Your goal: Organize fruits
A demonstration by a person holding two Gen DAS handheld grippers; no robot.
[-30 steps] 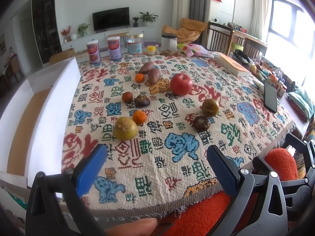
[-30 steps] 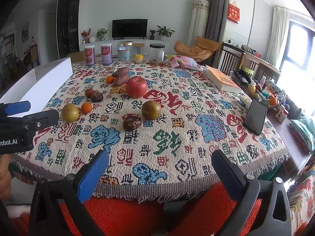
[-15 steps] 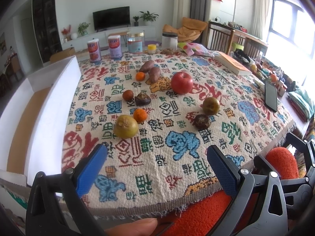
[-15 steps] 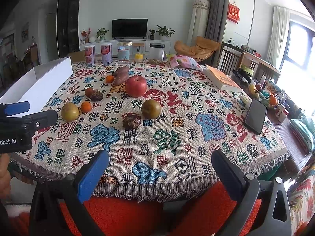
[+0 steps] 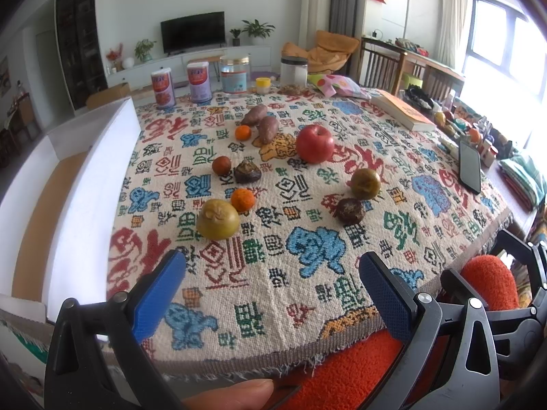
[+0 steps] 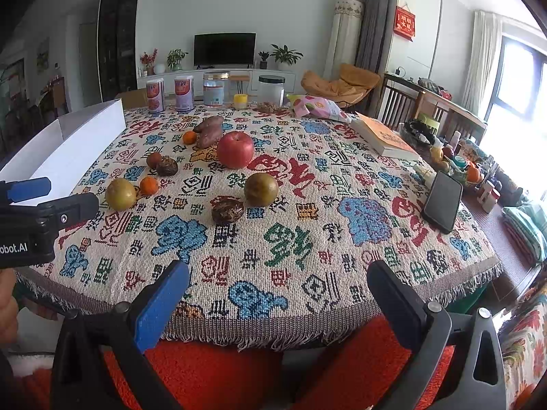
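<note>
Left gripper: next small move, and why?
Probably ease the left gripper forward and slightly left toward the yellow-green fruit. The jaws are open and empty over the near tablecloth edge, and that fruit is the nearest one, just past the left fingertip and close to the white box. The right gripper is also open, farther from any fruit.

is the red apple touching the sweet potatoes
No, in the right wrist view the red apple sits apart from the sweet potatoes, with patterned cloth showing between them.
</note>
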